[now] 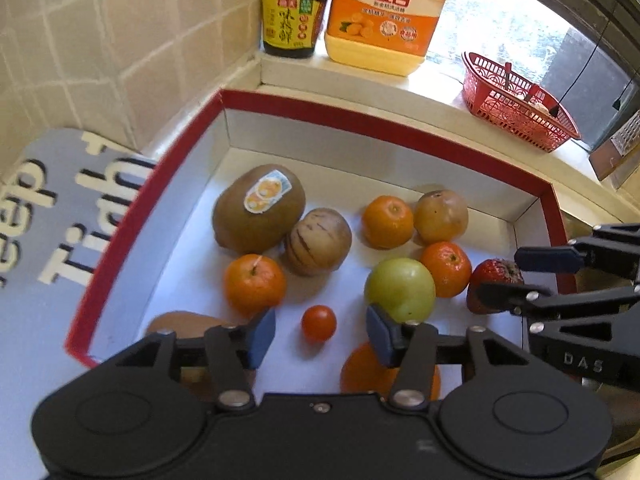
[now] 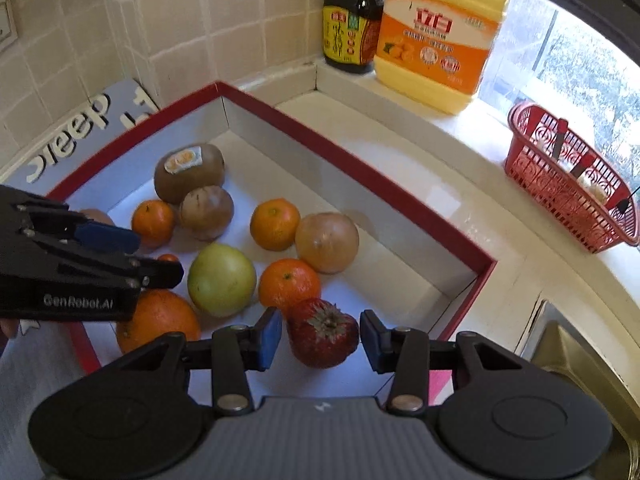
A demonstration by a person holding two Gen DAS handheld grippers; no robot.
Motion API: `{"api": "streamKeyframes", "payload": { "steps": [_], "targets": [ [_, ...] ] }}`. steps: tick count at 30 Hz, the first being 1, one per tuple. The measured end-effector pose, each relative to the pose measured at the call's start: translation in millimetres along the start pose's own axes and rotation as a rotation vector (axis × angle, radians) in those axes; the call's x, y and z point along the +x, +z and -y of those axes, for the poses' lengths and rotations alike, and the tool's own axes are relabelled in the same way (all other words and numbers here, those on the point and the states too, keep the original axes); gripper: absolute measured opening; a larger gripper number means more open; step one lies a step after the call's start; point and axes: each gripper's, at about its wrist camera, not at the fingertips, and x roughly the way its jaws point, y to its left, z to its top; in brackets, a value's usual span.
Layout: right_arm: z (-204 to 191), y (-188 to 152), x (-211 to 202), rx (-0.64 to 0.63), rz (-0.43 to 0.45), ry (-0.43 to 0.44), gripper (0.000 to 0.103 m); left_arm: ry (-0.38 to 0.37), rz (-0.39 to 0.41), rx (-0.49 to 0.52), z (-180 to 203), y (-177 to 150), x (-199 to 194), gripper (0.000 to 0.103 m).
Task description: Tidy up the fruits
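Right hand-held gripper (image 2: 320,338) open, straddling strawberry (image 2: 323,334) in box (image 2: 384,178).

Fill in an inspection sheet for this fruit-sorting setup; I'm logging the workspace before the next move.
Surface: pale counter, sink edge at right.
Job's things: red-rimmed box holds kiwi, tangerines, green fruit, cherry tomato, strawberry.
Clutter: sauce bottle, detergent jug, red basket.
Grippers: left gripper open over tomato; right gripper open around strawberry.
Cables: thin black cord at window.
Surroundings: tiled wall, window.
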Motion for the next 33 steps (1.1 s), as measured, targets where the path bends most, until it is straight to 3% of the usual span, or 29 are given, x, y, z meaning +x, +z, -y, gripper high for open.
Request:
{"api": "streamKeyframes", "payload": {
  "steps": [6,11,16,21,26,33],
  "targets": [
    [-8,4,-27,0.001,0.061,0.026,0.046,0.034,0.061,-0.005,4,-6,-38,0.061],
    [-19,7,-58,-0.008,0.129,0.043,0.047,0.077,0.119,-0.012,8,-12,-76,0.071],
    [-26,9,-99,0.022,0.223,0.068,0.049,0.114,0.205,-0.08,-2,-23,-130,0.074],
    [-42,1,-132,0.027,0.294,0.146,0.05,0.252,0.296,-0.143,-1,-45,-186,0.075],
    [-68,-9,-150,-0.013,0.346,0.167,0.052,0.388,0.347,-0.213,7,-68,-224,0.08],
    [-90,-23,-152,-0.067,0.322,0.136,0.057,0.431,0.301,-0.358,-1,-95,-219,0.08]
  ]
}}
